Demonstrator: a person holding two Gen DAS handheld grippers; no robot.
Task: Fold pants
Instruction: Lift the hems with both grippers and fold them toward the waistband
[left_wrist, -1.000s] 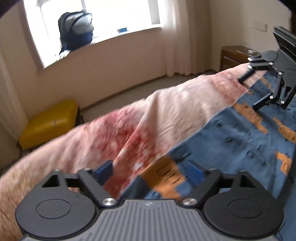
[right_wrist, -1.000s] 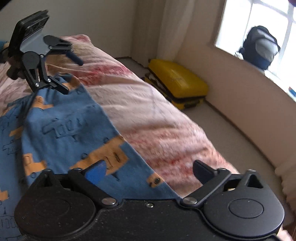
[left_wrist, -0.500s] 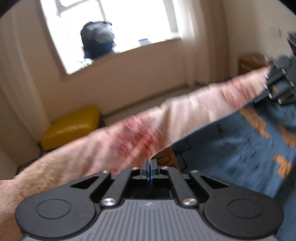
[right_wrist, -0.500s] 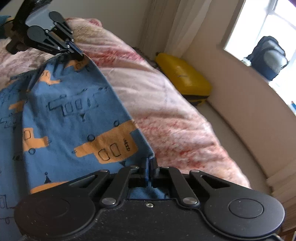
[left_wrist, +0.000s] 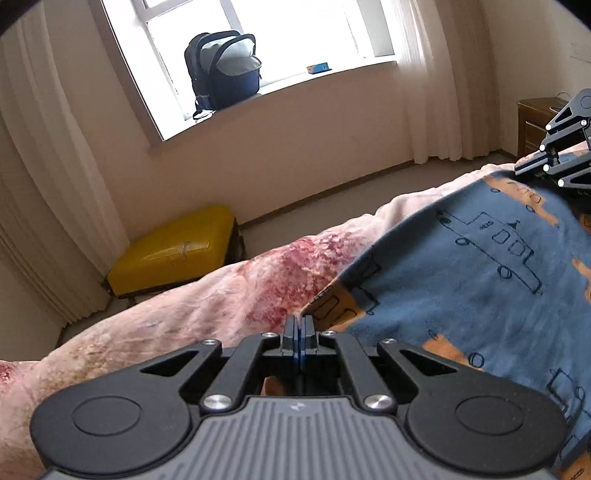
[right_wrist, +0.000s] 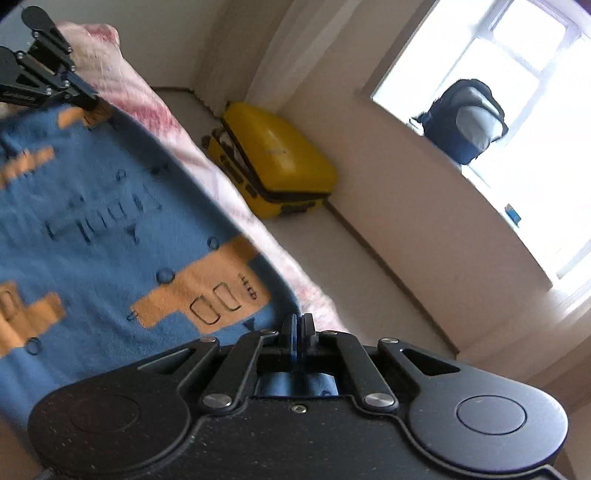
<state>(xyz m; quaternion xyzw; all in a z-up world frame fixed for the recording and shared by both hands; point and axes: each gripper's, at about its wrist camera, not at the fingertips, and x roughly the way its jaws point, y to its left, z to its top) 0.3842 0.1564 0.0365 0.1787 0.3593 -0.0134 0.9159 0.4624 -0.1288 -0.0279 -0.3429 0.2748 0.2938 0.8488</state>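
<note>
Blue pants (left_wrist: 480, 280) with orange vehicle prints lie on a pink bedcover (left_wrist: 207, 295). My left gripper (left_wrist: 299, 325) is shut on one corner of the pants' edge. My right gripper (right_wrist: 297, 325) is shut on the other corner of the same edge of the pants (right_wrist: 110, 229). The edge is lifted off the bed and stretched between the two grippers. Each gripper shows in the other's view: the right gripper (left_wrist: 524, 168) at the far right, the left gripper (right_wrist: 90, 101) at the upper left.
A yellow suitcase (left_wrist: 173, 254) lies on the floor beside the bed, also in the right wrist view (right_wrist: 277, 162). A dark backpack (left_wrist: 221, 70) sits on the windowsill. Curtains hang at both sides, and a wooden nightstand (left_wrist: 535, 122) stands at the far right.
Both grippers went from open to shut on the pants' edge corners. They then lifted the edge up off the bedcover, so both views tilted upward.
</note>
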